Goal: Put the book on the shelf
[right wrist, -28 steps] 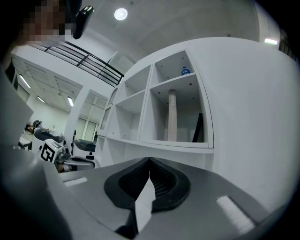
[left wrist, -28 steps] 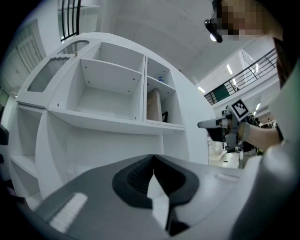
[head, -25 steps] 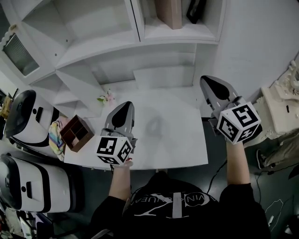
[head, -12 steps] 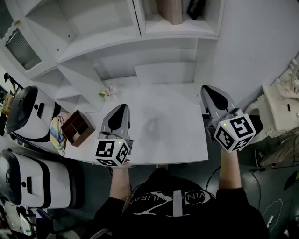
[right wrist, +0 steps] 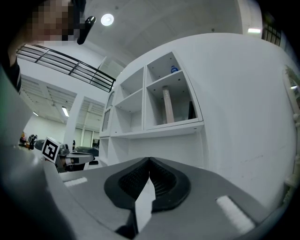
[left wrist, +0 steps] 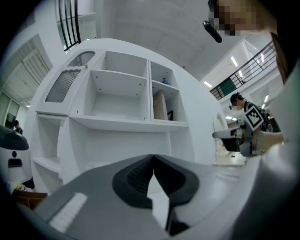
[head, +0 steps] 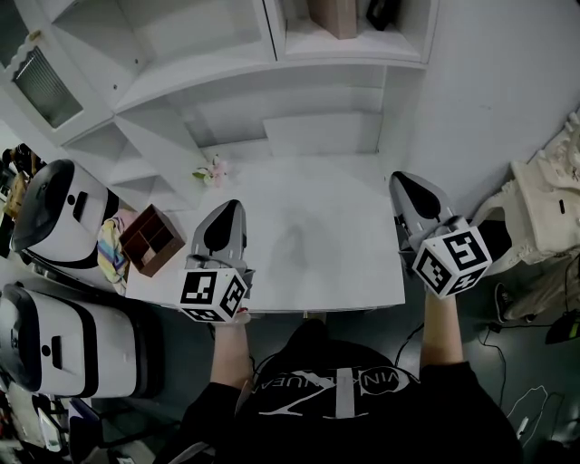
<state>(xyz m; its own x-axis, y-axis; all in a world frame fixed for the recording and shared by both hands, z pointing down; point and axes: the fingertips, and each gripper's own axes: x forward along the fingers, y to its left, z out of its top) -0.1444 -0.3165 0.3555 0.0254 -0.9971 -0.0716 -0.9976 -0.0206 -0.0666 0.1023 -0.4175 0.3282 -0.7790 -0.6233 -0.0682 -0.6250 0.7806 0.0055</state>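
Observation:
A tan book [head: 333, 16] stands upright in the right-hand compartment of the white shelf unit [head: 227, 63] beyond the table. It also shows in the left gripper view as a pale book [left wrist: 159, 105] and in the right gripper view as a slim upright book [right wrist: 167, 105]. My left gripper [head: 231, 207] hovers over the table's left front part, shut with nothing between its tips [left wrist: 153, 157]. My right gripper [head: 397, 178] hangs at the table's right edge, also shut and empty [right wrist: 149, 161]. Both are well short of the shelf.
The white table [head: 317, 272] sits under the shelf. A brown compartment box [head: 149, 240] rests at its left edge, small flowers [head: 211, 172] at the back left. White rounded machines [head: 54, 217] stand at the left. A dark object [head: 381, 11] leans beside the book.
Both grippers have drifted slightly nearer the table's front edge, the left one a little leftward. They stay shut and empty. The book has not moved.

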